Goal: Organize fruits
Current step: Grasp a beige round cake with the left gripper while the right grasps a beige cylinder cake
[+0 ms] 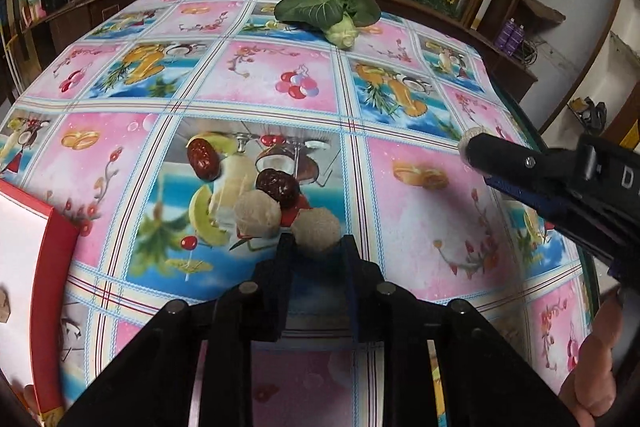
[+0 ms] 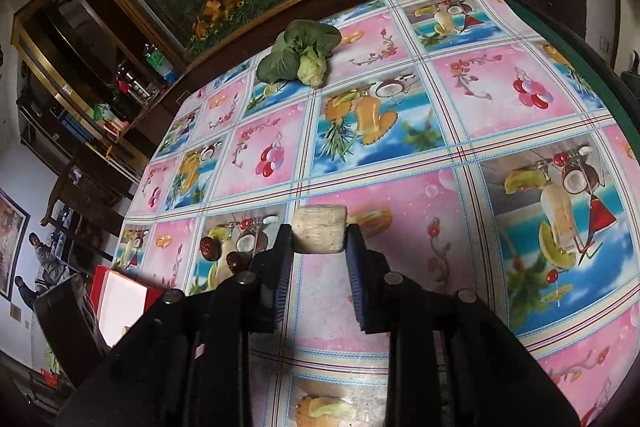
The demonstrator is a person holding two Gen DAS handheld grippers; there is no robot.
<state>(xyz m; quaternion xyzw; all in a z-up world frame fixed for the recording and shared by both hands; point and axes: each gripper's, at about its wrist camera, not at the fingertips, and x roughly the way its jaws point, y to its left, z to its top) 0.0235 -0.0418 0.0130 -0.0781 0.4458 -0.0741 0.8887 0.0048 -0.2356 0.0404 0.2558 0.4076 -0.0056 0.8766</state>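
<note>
Left wrist view: red box (image 1: 48,267) at left edge, two dates (image 1: 204,159), two longans on tablecloth (image 1: 420,227).
Your left gripper (image 1: 316,247): pinching the nearer longan (image 1: 316,233).
Your right gripper (image 2: 318,239): pinching a pale cylindrical piece (image 2: 319,230), lifted off cloth.
Far edge: leafy green (image 1: 328,7).

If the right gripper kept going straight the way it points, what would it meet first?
Probably only the fruit-print tablecloth: the right gripper, shut on a pale cylindrical piece, points at bare cloth. The leafy green vegetable lies farther off; depth is uncertain.
</note>
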